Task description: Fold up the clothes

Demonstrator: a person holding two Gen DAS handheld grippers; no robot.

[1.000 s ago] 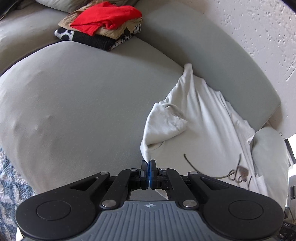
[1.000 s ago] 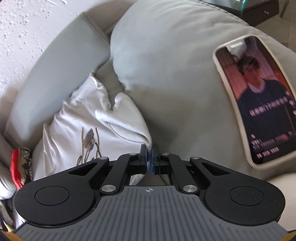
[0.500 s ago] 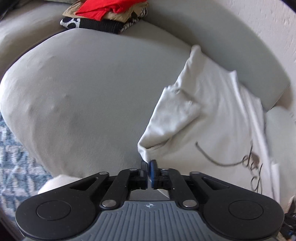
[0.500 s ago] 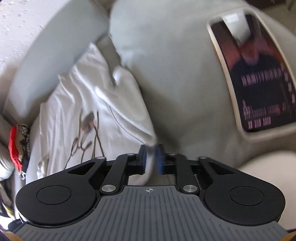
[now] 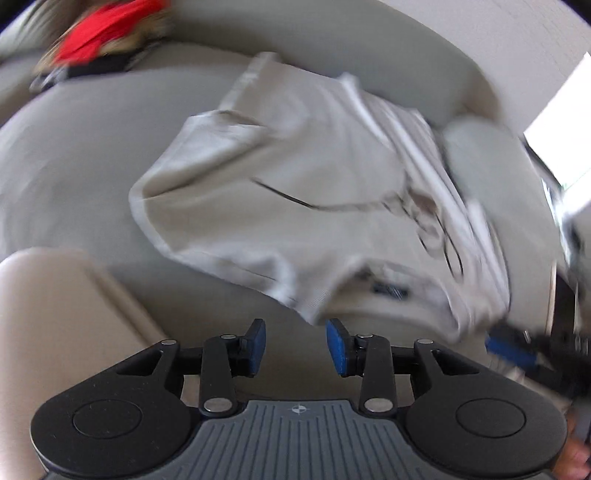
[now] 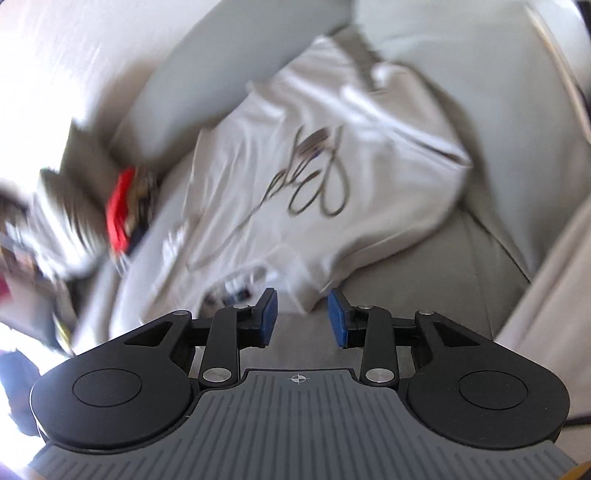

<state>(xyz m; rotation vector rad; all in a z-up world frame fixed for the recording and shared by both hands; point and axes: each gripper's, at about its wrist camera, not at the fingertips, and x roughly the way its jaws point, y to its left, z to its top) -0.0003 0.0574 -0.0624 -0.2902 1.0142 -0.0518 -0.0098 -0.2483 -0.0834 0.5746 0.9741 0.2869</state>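
Observation:
A white T-shirt (image 5: 295,192) with a dark script print lies spread on the grey sofa seat (image 5: 74,155); both views are blurred by motion. My left gripper (image 5: 296,343) sits just short of the shirt's near hem, its jaws opening, the blue pads apart and pressing on nothing. In the right wrist view the same T-shirt (image 6: 314,177) lies ahead. A hem corner reaches down to the tips of my right gripper (image 6: 302,317), whose jaws are opening too, with the pads clear of the cloth.
A pile of folded clothes with a red piece on top (image 5: 103,33) sits on the sofa at the far left, also in the right wrist view as the red pile (image 6: 120,210). A beige surface (image 5: 55,314) borders the seat. The grey backrest (image 5: 369,44) runs behind.
Both grippers were shut on the shirt's corners and have opened and let go. The shirt now lies flatter and wider on the seat. Both views swung; the phone left the right view.

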